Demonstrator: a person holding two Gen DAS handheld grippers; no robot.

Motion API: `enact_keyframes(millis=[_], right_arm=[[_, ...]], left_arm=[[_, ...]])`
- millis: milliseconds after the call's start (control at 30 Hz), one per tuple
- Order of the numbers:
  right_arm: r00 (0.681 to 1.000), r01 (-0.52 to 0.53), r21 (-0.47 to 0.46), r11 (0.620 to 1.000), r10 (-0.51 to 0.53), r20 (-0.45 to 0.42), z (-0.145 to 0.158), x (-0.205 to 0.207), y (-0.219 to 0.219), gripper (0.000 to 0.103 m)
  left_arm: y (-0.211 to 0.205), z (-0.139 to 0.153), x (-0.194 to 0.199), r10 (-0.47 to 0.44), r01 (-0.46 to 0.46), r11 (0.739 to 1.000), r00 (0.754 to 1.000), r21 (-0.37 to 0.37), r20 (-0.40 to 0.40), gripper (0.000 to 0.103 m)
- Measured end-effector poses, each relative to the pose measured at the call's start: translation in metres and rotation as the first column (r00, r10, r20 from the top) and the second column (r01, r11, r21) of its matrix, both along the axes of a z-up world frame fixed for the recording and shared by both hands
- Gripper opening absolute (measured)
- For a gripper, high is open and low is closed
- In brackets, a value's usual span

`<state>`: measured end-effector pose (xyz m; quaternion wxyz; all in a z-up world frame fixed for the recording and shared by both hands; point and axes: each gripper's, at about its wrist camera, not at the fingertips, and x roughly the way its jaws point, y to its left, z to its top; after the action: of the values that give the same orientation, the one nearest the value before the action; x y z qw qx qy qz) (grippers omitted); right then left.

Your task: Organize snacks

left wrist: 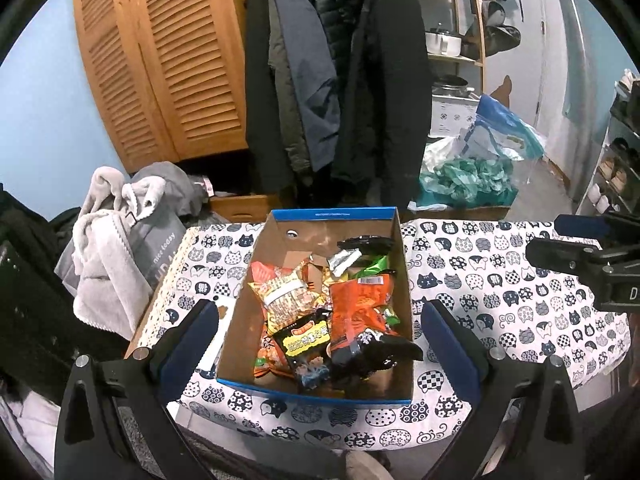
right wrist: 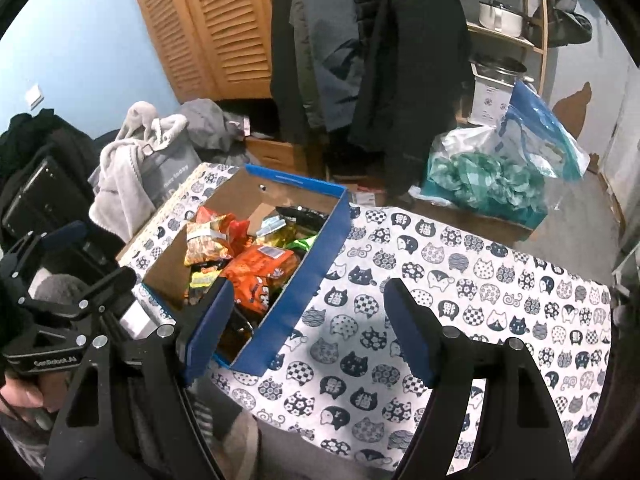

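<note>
A blue cardboard box (left wrist: 394,240) stands on a table covered with a cat-print cloth (left wrist: 500,280). It holds several snack packets: an orange packet (left wrist: 358,308), a yellow packet (left wrist: 286,294), a black packet (left wrist: 372,354) and green ones (left wrist: 374,266). My left gripper (left wrist: 320,332) is open and empty, hovering over the box's near end. My right gripper (right wrist: 308,324) is open and empty, above the cloth beside the box (right wrist: 296,304), its left finger over the box's near corner. The orange packet (right wrist: 260,270) and yellow packet (right wrist: 208,242) show there too.
Coats (left wrist: 332,80) hang behind the table. A grey bag with towels (left wrist: 120,248) stands at the left. A box with teal cloth and plastic bags (left wrist: 472,176) sits on the floor at the back right. A shoe rack (left wrist: 616,160) is far right.
</note>
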<state>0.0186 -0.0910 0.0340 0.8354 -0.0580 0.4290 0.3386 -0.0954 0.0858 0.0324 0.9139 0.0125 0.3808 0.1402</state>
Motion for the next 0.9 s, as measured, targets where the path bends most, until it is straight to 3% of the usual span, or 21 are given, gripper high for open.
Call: enact_keyframes(millis=[900], right_arm=[[1.0, 0.003, 0.0, 1.0, -0.003, 0.003, 0.0023, -0.0004, -0.0015, 0.076]], left_arm=[[-0.0043, 0.0023, -0.0009, -0.026, 0.026, 0.999, 1.0, -0.023, 0.002, 0.102]])
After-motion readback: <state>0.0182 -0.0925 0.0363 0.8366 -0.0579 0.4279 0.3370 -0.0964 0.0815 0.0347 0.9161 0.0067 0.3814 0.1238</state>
